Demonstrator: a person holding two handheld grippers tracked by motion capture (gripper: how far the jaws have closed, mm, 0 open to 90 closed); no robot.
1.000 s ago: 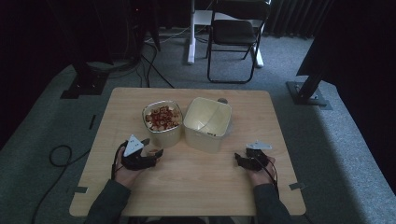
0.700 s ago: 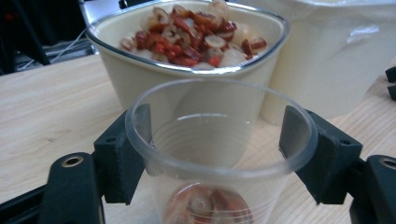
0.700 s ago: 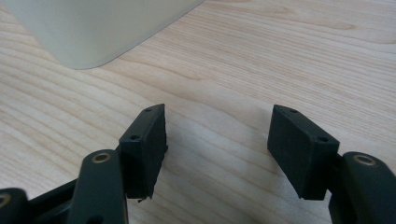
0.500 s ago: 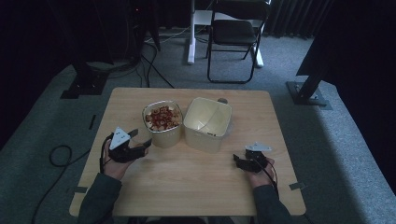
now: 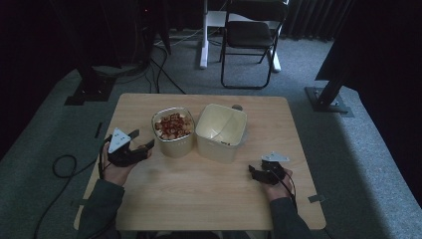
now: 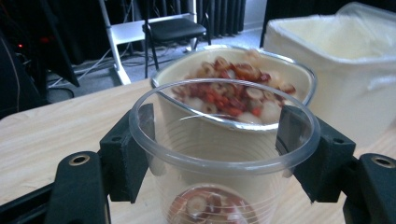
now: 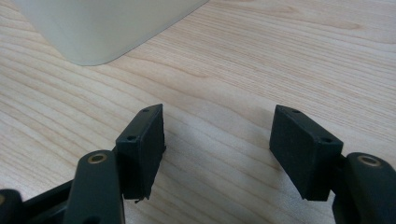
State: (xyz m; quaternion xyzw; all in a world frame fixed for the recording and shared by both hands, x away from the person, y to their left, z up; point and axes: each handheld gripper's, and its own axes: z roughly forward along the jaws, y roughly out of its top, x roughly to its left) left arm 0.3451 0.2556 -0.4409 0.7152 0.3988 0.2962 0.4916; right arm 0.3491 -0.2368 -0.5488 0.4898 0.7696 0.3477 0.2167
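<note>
Left gripper [image 6: 219,154] pinches a thin clear plastic cup [image 6: 224,140] just under its rim, a little dried fruit in its bottom, and such a light, crushable, slippery cup probably wants only gentle pressure.

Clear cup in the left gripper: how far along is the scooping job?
Done: the clear cup already has a little of the red and white snack mix in its bottom. In hand: the left gripper, its jaws having just been closing, clamps the cup beside the full round tub. Left: the square tub looks nearly empty, so tipping probably comes next. The right gripper rests open on the table.
</note>
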